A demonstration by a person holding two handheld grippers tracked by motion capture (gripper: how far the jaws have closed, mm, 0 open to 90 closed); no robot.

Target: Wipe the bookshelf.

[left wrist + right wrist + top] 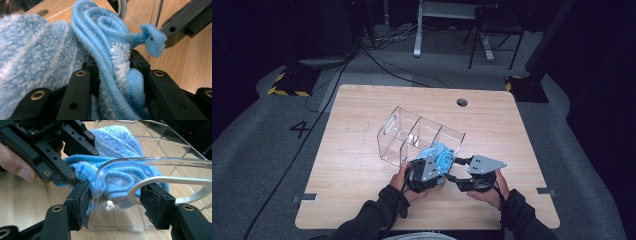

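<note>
On the wooden table [362,150], reading left to right, you have these items.

Clear plastic organiser [412,132]: it lies tipped on its side near the table's middle, its dividers marking off several compartments, with a handle cut-out at its far left end. Its near right end meets your two grippers.

Left gripper [432,167]: your left hand holds it at the organiser's near end. In the left gripper view its two black jaws are clamped on a blue fluffy cloth [37,50], with the cloth's corded edge and fleecy folds squeezed between the pads. A small loop of the cloth [155,40] sticks out to the right, touching the tip of the other gripper's black jaw.

Blue fluffy cloth, as seen from above [439,152]: it sits bunched at the open near end of the organiser. In the right gripper view [117,145] part of it lies behind the clear wall and part bulges out past the edge; you cannot tell which compartment it belongs to.

Right gripper [462,167]: your right hand holds it just right of the left one. Its jaws stand apart on either side of the organiser's clear end wall [117,207]. The left pad [81,202] sits against the cloth and wall edge; the right pad [155,205] is at the white handle rim. Whether they press, you cannot tell.
</note>
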